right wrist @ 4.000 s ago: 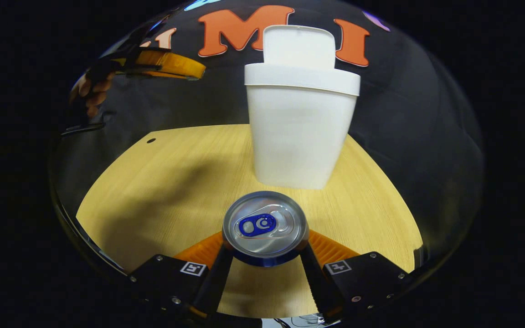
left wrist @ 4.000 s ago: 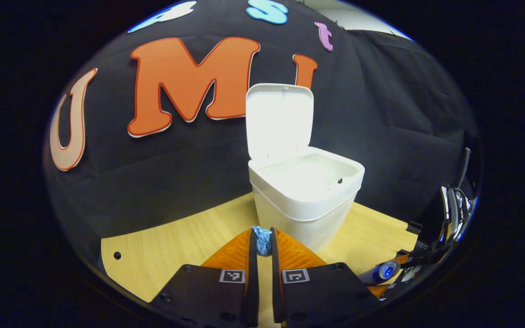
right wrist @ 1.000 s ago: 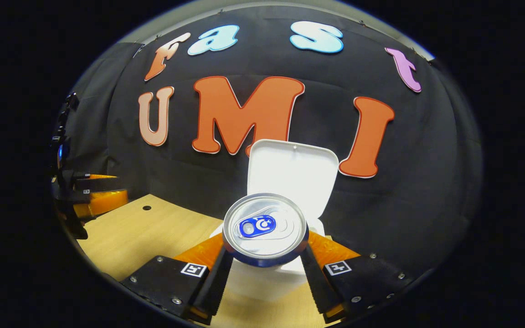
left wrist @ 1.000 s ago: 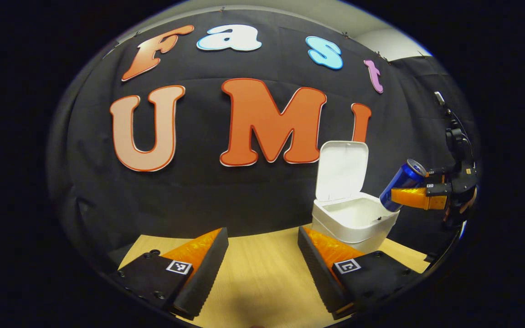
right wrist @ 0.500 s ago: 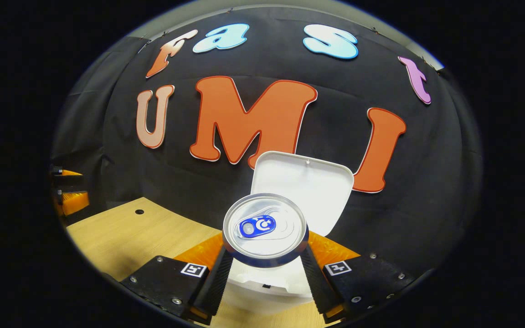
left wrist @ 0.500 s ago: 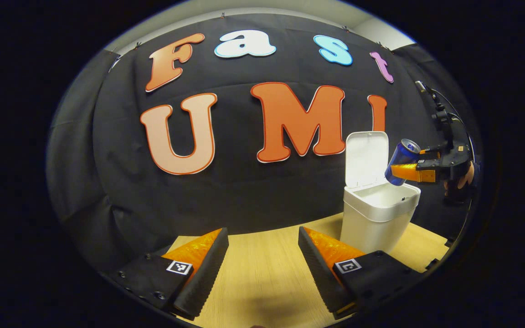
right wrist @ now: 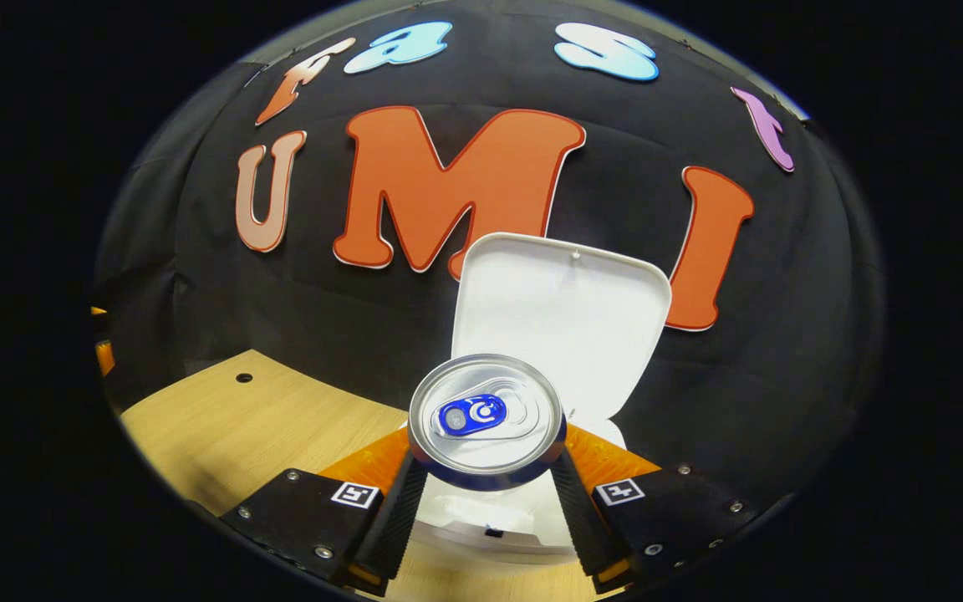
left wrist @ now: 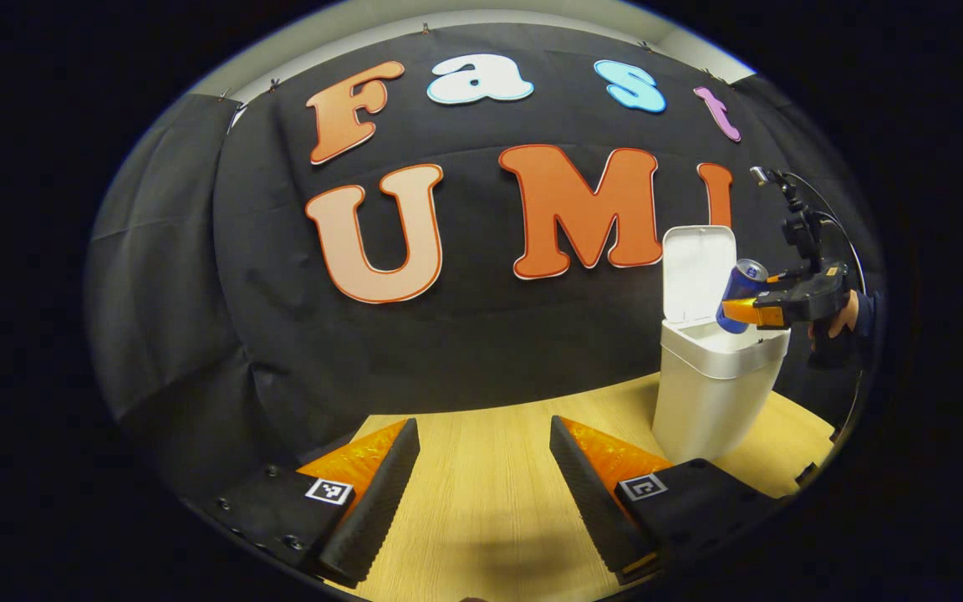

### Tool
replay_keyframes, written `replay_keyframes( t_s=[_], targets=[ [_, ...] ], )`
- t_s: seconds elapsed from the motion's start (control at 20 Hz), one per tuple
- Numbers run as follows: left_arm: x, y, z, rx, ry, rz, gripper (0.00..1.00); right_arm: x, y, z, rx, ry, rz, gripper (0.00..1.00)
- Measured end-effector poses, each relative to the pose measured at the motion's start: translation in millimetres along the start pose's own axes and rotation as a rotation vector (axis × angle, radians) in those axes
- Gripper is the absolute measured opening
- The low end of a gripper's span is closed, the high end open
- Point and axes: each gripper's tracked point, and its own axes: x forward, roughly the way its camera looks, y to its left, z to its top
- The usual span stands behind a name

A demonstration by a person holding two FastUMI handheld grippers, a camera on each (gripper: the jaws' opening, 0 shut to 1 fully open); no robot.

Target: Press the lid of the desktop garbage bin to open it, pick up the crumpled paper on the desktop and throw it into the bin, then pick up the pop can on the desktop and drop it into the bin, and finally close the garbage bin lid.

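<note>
In the left gripper view the left gripper (left wrist: 484, 468) sits nearest, its two fingers spread wide apart with nothing between them, only the light wooden tabletop (left wrist: 481, 510) showing in the gap; the lower ends of both fingers are cut off at the bottom of the view. Farther off and to the right stands the white plastic desktop garbage bin (left wrist: 711, 401), its base partly hidden behind the left gripper's right finger; its hinged white lid (left wrist: 696, 272) stands upright at the far side, so the bin is open. Above the bin's mouth, toward its right rim, the right gripper (left wrist: 749, 313) holds the blue aluminium pop can (left wrist: 741, 294) tilted, silver top up; the can's lower end hangs just over the opening, and whether it touches the rim cannot be told at this size. A hand (left wrist: 843, 316) grips that gripper at the right edge, mostly cut off; a dark sleeve edge is barely visible.

In the right gripper view the gripper's fingers are clamped on either side of the can (right wrist: 487, 422), whose silver top with a blue tab faces the camera and hides the can's body; below and behind it the bin's white rim (right wrist: 481, 522) shows in part, its inside blocked by the can, so the crumpled paper cannot be made out; the raised lid (right wrist: 561, 322) stands just beyond; the tabletop (right wrist: 256, 426) runs off to the left, with a small dark hole (right wrist: 243, 378) in it.
</note>
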Motion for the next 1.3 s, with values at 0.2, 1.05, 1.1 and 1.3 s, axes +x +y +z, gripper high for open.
replay_keyframes(
  t_s=[0.2,1.05,1.1,1.3],
  targets=[
    [-5,7,-7,-0.017,0.013,0.028,0.99,9,5,-10,0.002,0.023,0.004,0.79],
    [-3,8,-14,-0.011,0.059,0.014,0.99,22,-6,-47,0.101,0.156,-0.044,0.81],
    [-3,8,-15,-0.010,0.060,0.011,0.99,23,-7,-46,0.101,0.156,-0.046,0.81],
    [-2,8,-17,-0.015,0.068,0.004,0.99,19,-11,-43,0.109,0.149,-0.053,0.82]
  ],
)
